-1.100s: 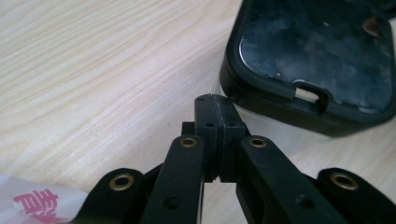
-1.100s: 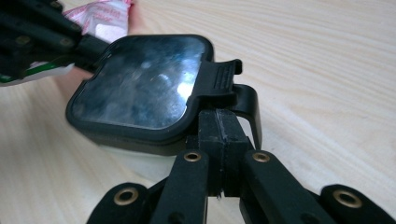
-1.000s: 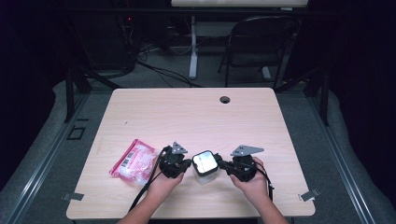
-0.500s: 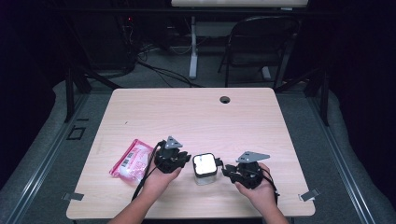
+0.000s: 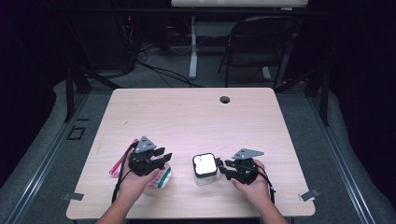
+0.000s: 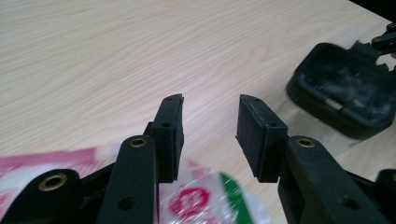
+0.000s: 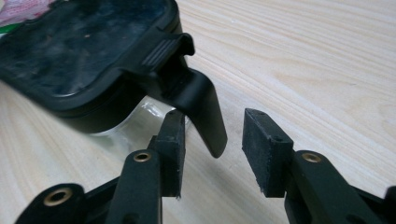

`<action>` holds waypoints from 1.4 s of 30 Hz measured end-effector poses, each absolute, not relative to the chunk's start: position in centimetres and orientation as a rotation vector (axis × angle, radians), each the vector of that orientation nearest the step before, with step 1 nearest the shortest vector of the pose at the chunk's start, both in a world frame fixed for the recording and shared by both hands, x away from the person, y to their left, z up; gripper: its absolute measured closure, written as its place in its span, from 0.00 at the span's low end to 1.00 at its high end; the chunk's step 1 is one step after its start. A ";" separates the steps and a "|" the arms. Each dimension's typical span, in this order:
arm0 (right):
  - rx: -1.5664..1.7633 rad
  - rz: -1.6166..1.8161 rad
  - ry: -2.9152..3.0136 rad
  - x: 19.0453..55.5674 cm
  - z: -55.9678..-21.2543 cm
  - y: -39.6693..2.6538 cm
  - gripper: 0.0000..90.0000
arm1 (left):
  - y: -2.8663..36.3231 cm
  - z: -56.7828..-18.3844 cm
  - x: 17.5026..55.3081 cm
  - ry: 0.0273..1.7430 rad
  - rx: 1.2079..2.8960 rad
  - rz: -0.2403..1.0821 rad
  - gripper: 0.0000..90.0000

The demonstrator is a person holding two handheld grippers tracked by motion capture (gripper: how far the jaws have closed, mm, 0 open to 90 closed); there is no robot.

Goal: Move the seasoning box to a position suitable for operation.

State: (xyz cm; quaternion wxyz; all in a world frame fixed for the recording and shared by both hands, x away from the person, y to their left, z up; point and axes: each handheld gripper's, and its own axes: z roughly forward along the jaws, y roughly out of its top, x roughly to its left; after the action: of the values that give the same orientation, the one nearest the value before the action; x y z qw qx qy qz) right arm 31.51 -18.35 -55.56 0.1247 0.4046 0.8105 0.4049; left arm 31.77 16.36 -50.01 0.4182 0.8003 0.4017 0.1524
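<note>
A small clear container with a black lid (image 5: 204,167) (image 6: 343,91) (image 7: 79,44) stands near the table's front edge. My right gripper (image 5: 220,167) (image 7: 215,122) sits just right of it. Its jaws have just been opening and stand open, with the lid's black latch flap (image 7: 198,105) hanging loose at the gap, unpressed. My left gripper (image 5: 163,157) (image 6: 211,105) is off to the container's left, above a pink, white and green packet (image 5: 161,178) (image 6: 198,203). Its jaws have also just been opening, and nothing is between them.
The light wooden table (image 5: 187,119) has a cable hole (image 5: 225,99) near its far edge. A folding chair (image 5: 259,42) and cables stand on the floor beyond it. The packet's corner (image 7: 21,9) lies behind the container.
Both grippers were at the container's sides a second ago. The left one has let go and moved left over the packet. The right one has opened and backed off slightly.
</note>
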 end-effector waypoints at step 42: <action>1.100 1.144 2.481 30.5 -55.6 -17.3 0.73 | 24.1 -51.6 32.9 1.215 1.853 0.418 0.62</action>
State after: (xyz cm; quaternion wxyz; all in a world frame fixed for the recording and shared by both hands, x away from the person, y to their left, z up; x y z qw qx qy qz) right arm 30.53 -17.26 -55.59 0.0982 0.3716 0.8383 0.3867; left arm 32.93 24.07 -51.62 0.4290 0.7422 0.4869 0.1674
